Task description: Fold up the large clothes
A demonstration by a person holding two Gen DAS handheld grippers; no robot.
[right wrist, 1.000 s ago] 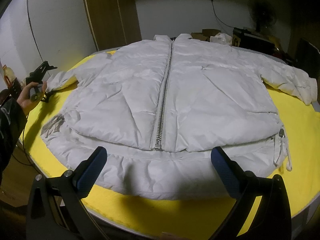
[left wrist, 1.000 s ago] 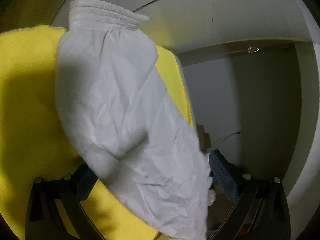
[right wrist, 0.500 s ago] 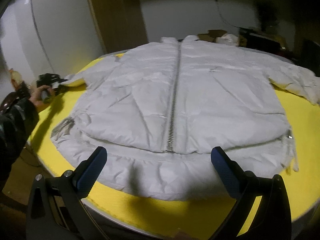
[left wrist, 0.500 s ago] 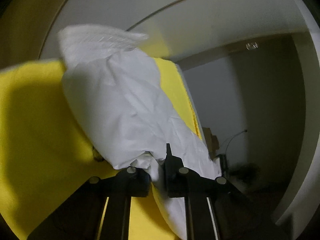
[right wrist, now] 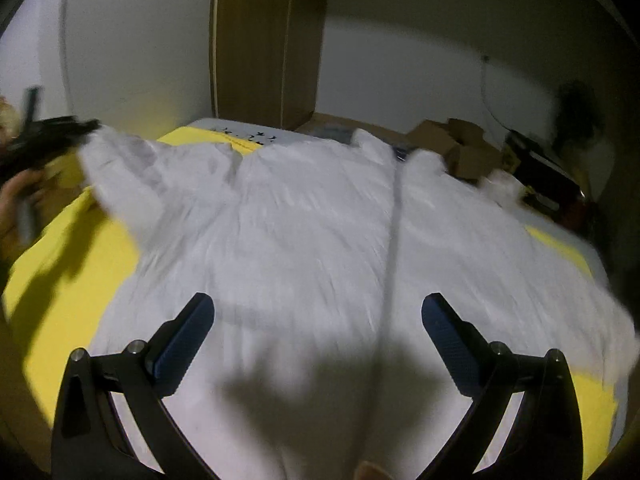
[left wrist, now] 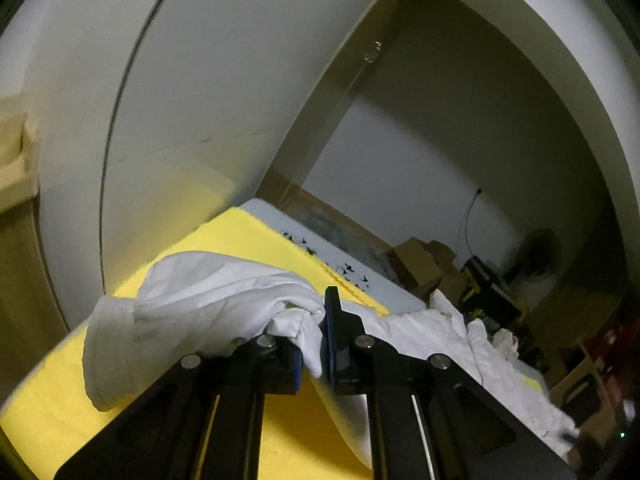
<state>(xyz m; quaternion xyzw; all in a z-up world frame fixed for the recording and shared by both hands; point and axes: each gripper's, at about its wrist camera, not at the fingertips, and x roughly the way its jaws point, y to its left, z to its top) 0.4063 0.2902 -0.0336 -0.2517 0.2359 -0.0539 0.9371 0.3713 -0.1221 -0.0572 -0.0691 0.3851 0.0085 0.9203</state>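
A white padded jacket (right wrist: 320, 240) lies front up, zip closed, on a yellow mat (right wrist: 60, 292). My left gripper (left wrist: 314, 344) is shut on the jacket's sleeve (left wrist: 192, 304), which is lifted off the mat with its cuff (left wrist: 106, 360) hanging to the left. From the right wrist view that gripper (right wrist: 52, 140) shows at the far left, a hand behind it, pulling the sleeve up. My right gripper (right wrist: 318, 340) hovers open above the jacket's lower front, nothing between its fingers.
The yellow mat (left wrist: 248, 236) covers a white table (left wrist: 320, 248) beside a white wall. A wooden door (right wrist: 264, 40) stands behind. Cardboard boxes (right wrist: 460, 148) and dark clutter (right wrist: 544, 176) lie at the back right.
My left gripper closed on the sleeve and raised it, rolling as it went. My right gripper moved forward over the jacket, from the hem edge to above its lower front.
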